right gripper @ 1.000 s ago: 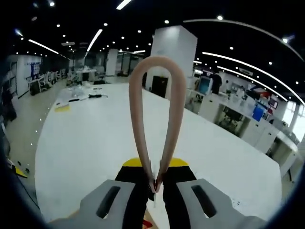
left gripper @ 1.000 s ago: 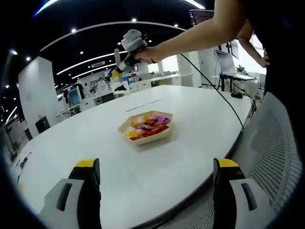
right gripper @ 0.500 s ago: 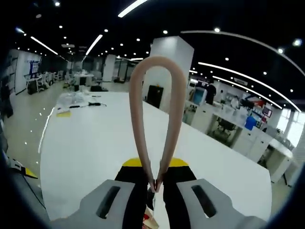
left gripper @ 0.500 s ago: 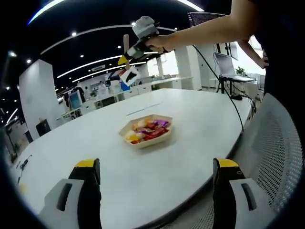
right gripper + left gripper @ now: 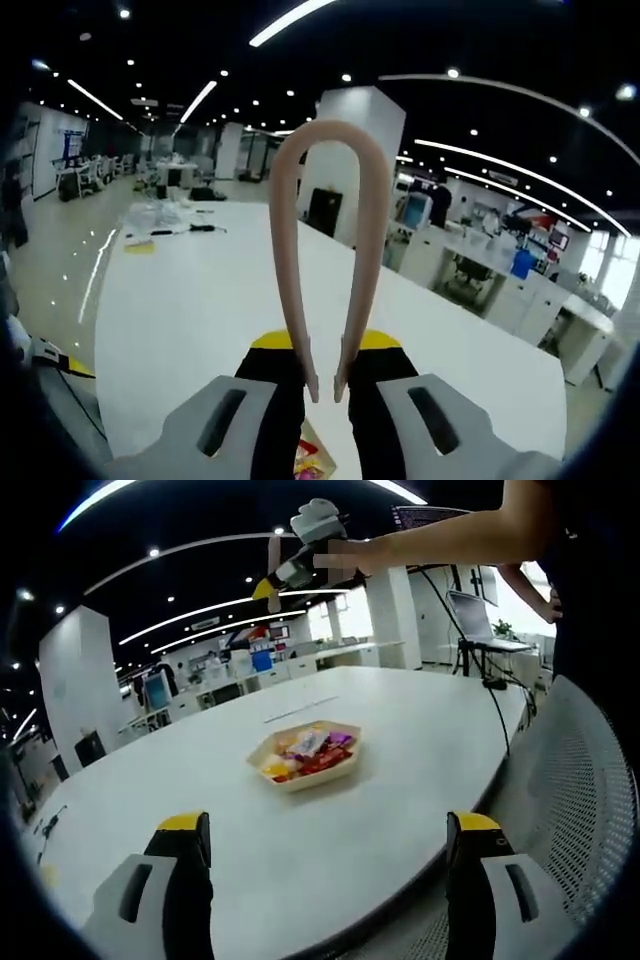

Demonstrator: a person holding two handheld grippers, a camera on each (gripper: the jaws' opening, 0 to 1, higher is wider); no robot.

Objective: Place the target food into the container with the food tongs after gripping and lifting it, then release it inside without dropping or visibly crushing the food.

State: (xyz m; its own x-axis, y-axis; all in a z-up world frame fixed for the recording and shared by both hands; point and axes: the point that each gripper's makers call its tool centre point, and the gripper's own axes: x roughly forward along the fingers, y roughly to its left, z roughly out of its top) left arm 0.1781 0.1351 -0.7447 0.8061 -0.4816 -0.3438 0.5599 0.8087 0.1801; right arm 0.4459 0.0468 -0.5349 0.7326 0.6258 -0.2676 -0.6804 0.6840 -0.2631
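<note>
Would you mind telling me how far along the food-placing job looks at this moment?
Looks done: a white packet lies atop the snacks in the tray. In hand: the right gripper holds the food tongs aloft, tips apart and empty. Left: apparently nothing; the left gripper is open.

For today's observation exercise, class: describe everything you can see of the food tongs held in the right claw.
The food tongs are a single pale pinkish-beige strip, smooth like plastic or silicone, bent into a narrow U. In the right gripper view the closed bend points up and away, and both arms run down between the jaws of the right claw, which clamps them from either side. The two tips sit slightly apart, holding nothing. They hang above the white table.
</note>
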